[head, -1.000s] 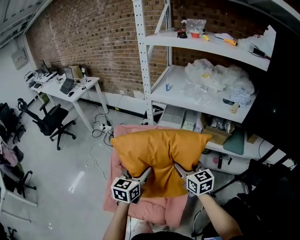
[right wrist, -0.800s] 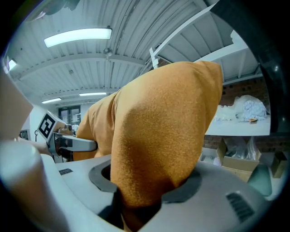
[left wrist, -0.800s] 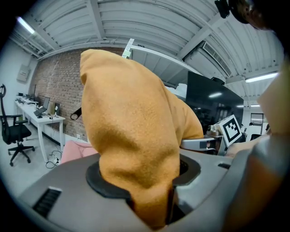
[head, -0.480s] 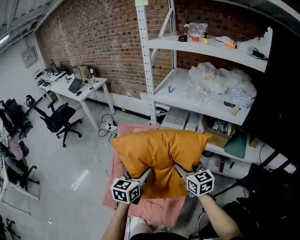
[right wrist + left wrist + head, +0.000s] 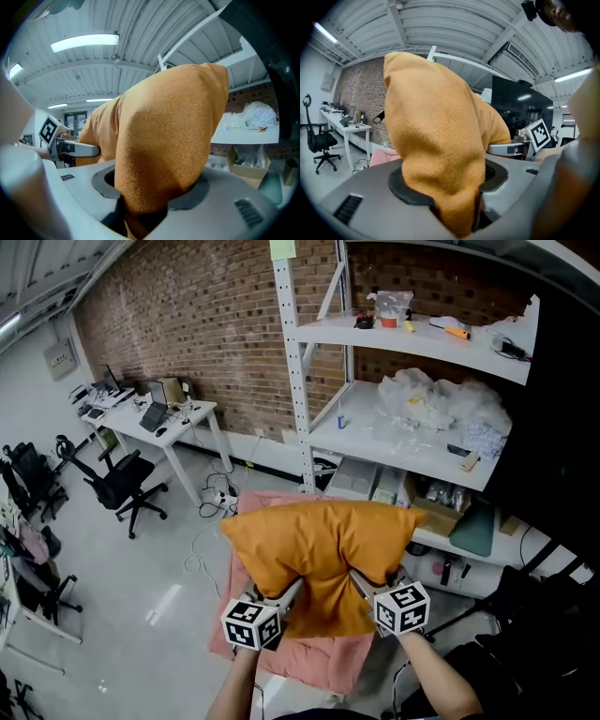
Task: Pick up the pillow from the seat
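Left gripper [image 5: 443,190]: jaws half closed, pinching fold of orange pillow [image 5: 323,540]. Right gripper [image 5: 150,190]: same width, clamped on pillow's other fold.

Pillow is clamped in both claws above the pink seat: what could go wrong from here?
1. The left claw and right claw each pinch only a bunched fold at the near edge of the orange pillow. The soft fabric might slide out, dropping it back on the pink seat.
2. The pillow fills both gripper views, and the white shelf rack stands just beyond it, so pushing forward could bump the rack.
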The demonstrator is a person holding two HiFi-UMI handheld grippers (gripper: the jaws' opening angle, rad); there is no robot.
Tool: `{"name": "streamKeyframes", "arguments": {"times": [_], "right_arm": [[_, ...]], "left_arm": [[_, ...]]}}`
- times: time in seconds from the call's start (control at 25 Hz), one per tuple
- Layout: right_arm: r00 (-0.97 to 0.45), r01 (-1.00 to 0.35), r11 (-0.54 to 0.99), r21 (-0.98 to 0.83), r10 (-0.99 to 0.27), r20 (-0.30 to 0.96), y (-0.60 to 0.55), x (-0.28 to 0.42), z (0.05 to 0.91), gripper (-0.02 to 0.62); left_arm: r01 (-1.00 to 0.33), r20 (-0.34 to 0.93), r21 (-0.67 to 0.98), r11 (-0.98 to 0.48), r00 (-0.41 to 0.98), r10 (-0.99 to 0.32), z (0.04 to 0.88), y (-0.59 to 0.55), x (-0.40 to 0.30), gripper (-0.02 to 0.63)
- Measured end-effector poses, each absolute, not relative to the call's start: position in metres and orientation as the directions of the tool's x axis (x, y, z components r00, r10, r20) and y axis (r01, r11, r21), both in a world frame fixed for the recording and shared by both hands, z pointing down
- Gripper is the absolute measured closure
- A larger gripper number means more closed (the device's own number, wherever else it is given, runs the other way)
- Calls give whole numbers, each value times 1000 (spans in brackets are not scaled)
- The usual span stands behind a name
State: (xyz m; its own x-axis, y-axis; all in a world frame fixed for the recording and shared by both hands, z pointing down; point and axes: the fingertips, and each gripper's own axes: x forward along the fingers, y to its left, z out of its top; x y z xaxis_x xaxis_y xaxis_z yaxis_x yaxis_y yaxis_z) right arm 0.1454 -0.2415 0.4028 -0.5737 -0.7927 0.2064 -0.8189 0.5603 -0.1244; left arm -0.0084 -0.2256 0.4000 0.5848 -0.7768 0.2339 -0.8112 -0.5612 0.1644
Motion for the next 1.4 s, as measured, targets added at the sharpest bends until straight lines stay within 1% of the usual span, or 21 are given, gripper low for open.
{"name": "streamKeyframes", "arguments": {"times": [0.36,0.76,1.4], "right_arm": [[-565,-825,553,-114,-800,204,-214,120,396,356],[-569,-822,559,-110,-800,188,-169,69,385,354],[-531,-847,525,-82,-830,168,-94,22,368,351]], "left_arm": [[-807,218,165,-567,590,-777,395,-200,-34,360],[-816,200,152,-558,578,-791,382,-154,-85,357],[-794,156,146,-591,608,-778,368,-85,-135,354]]}}
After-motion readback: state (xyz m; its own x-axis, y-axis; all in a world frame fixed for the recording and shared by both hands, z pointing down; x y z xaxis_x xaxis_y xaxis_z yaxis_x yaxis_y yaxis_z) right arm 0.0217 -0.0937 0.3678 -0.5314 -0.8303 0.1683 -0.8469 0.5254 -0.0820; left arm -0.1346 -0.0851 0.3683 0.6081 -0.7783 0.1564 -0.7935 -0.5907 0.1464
